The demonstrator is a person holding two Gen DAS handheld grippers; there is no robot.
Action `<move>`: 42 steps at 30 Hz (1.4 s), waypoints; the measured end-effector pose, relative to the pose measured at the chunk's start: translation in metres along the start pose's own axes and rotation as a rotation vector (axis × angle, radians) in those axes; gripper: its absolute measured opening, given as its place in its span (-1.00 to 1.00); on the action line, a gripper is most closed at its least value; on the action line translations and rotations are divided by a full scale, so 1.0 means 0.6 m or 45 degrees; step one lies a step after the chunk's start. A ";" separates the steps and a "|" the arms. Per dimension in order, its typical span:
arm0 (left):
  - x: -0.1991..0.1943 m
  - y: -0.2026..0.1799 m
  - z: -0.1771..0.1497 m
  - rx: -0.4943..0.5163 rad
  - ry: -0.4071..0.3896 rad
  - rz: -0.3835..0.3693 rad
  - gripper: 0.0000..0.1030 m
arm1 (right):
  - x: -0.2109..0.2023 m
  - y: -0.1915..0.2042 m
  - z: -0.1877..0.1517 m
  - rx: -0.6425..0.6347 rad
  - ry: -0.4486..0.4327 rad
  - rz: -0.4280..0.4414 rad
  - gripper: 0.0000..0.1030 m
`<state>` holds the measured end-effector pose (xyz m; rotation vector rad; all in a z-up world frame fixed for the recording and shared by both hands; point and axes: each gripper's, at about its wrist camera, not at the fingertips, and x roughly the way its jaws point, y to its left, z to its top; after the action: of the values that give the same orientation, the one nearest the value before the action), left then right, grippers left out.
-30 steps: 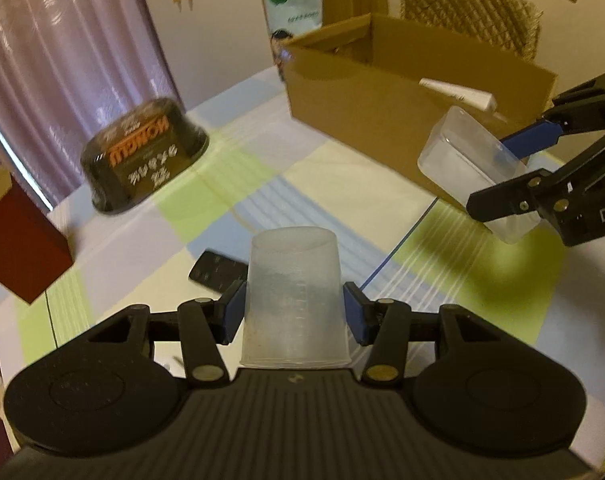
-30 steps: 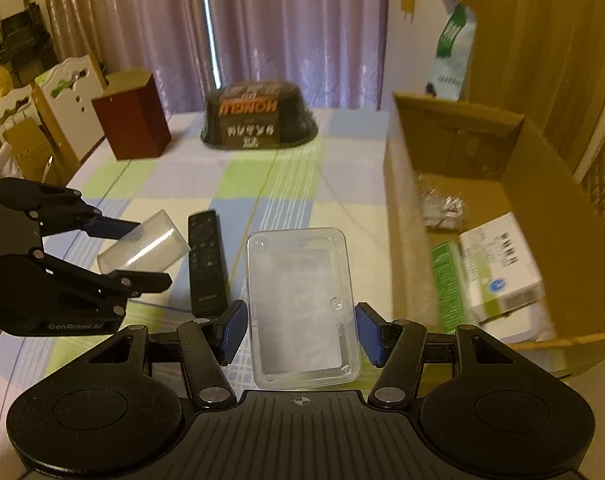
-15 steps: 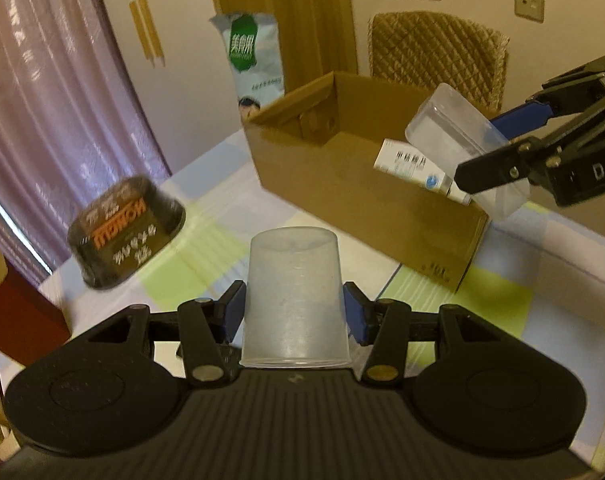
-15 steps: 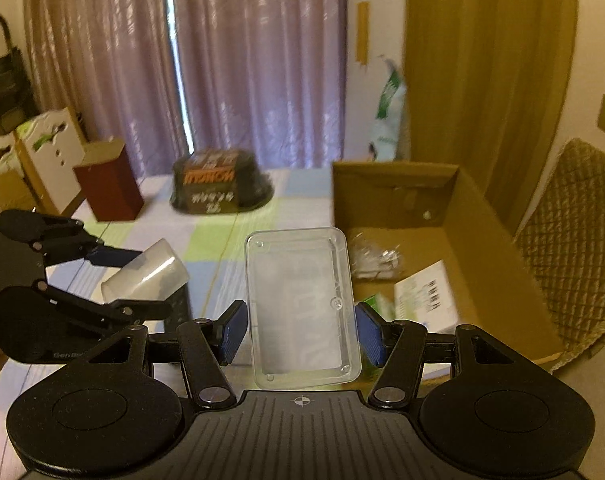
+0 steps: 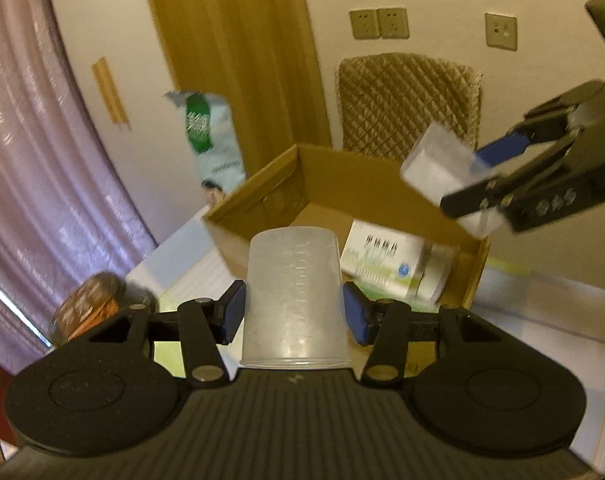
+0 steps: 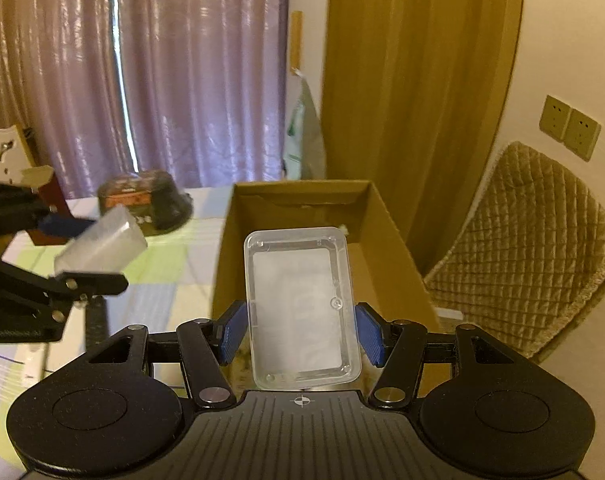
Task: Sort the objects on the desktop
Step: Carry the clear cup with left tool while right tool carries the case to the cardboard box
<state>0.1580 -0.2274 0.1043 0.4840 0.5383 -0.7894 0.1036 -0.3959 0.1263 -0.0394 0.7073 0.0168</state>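
Grippers: two, left [image 5: 294, 314] clamping one cup [image 5: 294, 300], right [image 6: 300, 330] one clear tray [image 6: 300, 308].

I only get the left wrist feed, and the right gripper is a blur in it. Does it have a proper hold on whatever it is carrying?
Observer: Yes. The right gripper is shut on a clear rectangular container, with the blue pads against its two long sides.
Operator: Is it lined up with the box?
Observer: In the right wrist view the container sits in front of the open top of the cardboard box, roughly centred between its side walls.
Operator: Anything lying on the table near my cup?
Observer: A dark remote lies on the checked tablecloth, seen just under the left gripper and its cup.
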 end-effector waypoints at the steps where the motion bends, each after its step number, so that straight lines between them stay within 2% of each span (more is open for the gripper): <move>1: 0.006 -0.004 0.009 0.006 -0.007 -0.008 -0.09 | 0.005 -0.006 0.000 -0.002 0.009 -0.006 0.12; 10: 0.074 -0.024 0.054 0.038 -0.006 -0.060 -0.09 | 0.047 -0.047 -0.010 0.011 0.069 -0.011 0.12; 21: 0.135 -0.029 0.065 0.062 0.048 -0.095 -0.09 | 0.082 -0.071 -0.017 0.025 0.103 0.004 0.12; 42: 0.201 -0.039 0.068 0.081 0.119 -0.129 -0.09 | 0.113 -0.089 -0.024 0.056 0.134 0.014 0.12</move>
<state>0.2213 -0.3295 0.0565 0.5574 0.6296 -0.8862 0.1474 -0.4498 0.0729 0.0058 0.8127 0.0095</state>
